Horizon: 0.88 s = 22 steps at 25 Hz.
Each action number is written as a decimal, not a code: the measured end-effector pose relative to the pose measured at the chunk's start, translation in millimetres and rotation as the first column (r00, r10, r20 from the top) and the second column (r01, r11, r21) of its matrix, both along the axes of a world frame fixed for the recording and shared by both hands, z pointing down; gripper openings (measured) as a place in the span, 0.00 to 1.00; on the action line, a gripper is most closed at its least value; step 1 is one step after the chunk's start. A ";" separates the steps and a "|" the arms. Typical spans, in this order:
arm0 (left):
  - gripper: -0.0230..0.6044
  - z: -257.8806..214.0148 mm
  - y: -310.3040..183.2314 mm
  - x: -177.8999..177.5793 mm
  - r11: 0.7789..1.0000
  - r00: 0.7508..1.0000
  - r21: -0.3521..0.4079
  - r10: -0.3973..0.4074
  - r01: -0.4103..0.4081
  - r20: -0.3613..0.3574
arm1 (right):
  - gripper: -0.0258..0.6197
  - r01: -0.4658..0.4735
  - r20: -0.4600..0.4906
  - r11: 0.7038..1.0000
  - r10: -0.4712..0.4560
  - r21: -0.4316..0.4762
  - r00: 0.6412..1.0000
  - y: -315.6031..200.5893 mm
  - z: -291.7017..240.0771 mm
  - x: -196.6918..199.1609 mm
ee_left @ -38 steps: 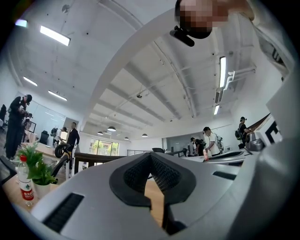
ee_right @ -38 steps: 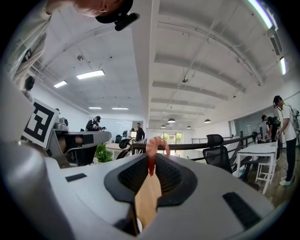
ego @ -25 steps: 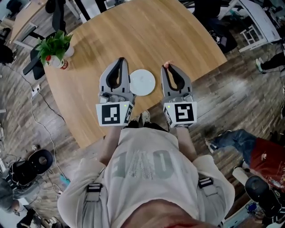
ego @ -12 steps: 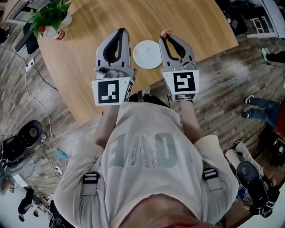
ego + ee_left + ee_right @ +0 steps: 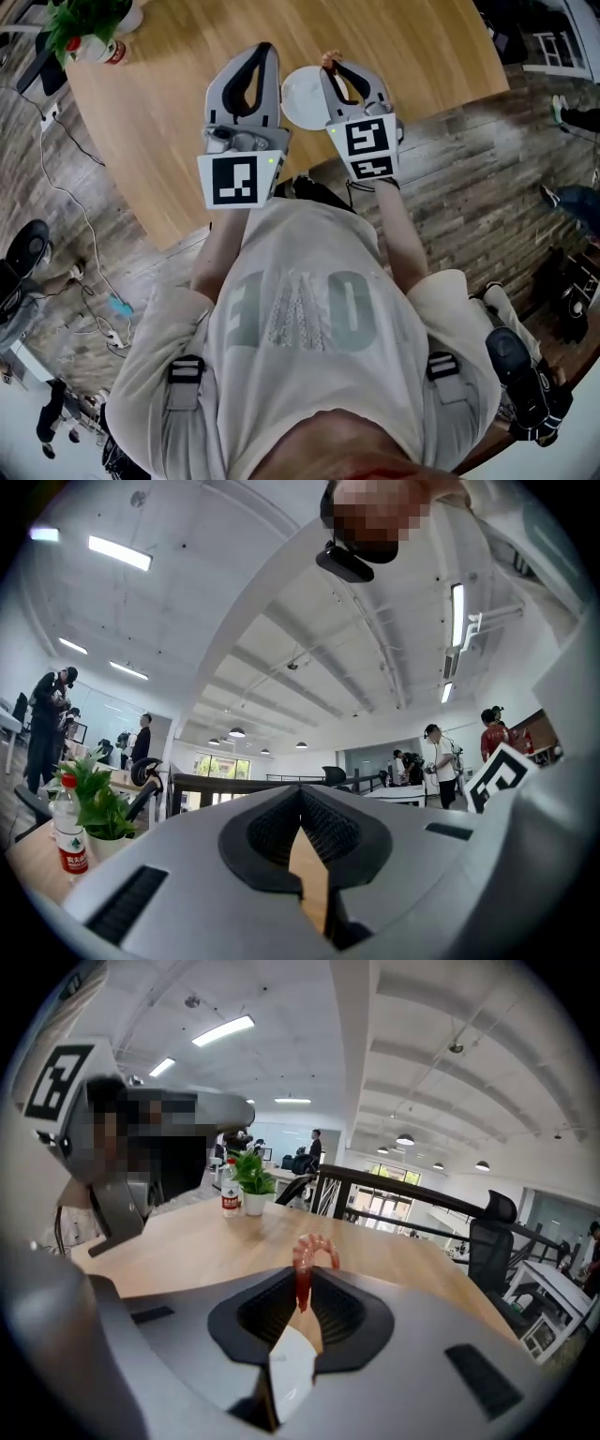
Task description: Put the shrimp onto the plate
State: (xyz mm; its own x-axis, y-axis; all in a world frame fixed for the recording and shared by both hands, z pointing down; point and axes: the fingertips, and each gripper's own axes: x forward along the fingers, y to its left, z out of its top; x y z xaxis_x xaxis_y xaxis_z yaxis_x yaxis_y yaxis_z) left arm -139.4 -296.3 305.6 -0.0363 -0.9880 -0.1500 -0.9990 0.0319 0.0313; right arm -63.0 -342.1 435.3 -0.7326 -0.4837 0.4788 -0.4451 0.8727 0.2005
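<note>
Head view: right side of plate (image 5: 296,94) hidden under right gripper (image 5: 331,67). Far left, potted plant (image 5: 82,21) cut off by top edge. Right gripper view: lower end of shrimp (image 5: 309,1252) hidden between the jaws. Label print on bottle (image 5: 229,1196) too small to read.

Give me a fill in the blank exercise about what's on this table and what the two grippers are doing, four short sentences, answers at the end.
1. The right gripper has its fingers shut on a ____.
2. The white plate lies on a ____ table.
3. The left gripper, fingers together, holds ____.
4. Beside the potted plant stands a ____ with a red label.
Missing words: shrimp; wooden; nothing; bottle.
</note>
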 end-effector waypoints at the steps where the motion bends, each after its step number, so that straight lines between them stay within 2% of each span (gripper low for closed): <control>1: 0.05 -1.7 -0.4 1.8 1.000 1.000 0.008 0.006 -0.006 0.006 | 0.13 0.009 -0.025 1.000 -0.009 -0.017 1.000 0.5 11.6 -0.6; 5: 0.05 -3.0 -4.7 7.4 1.000 0.999 0.007 0.028 -0.028 0.043 | 0.13 0.043 -0.124 0.990 -0.060 -0.133 0.990 8.9 56.3 0.7; 9: 0.05 1.6 -3.3 5.3 1.000 0.999 -0.008 0.017 -0.017 0.047 | 0.13 0.068 -0.216 0.970 -0.120 -0.233 0.969 23.6 90.3 7.1; 16: 0.05 11.0 0.8 1.2 0.999 0.997 -0.034 -0.005 0.007 0.074 | 0.13 0.082 -0.381 0.946 -0.205 -0.315 0.902 34.9 147.6 20.9; 22: 0.05 16.0 5.8 -3.3 0.999 0.996 -0.050 -0.018 0.023 0.089 | 0.13 0.087 -0.457 0.930 -0.256 -0.358 0.852 39.9 165.0 28.4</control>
State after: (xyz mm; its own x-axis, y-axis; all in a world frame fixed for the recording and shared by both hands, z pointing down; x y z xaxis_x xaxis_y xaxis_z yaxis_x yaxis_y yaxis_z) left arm -142.7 -290.5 321.6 -0.0453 -0.9936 -0.1032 -0.9969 0.0517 -0.0597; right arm -34.6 -302.2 600.3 -0.4191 -0.1356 0.8978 -0.1993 0.9784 0.0548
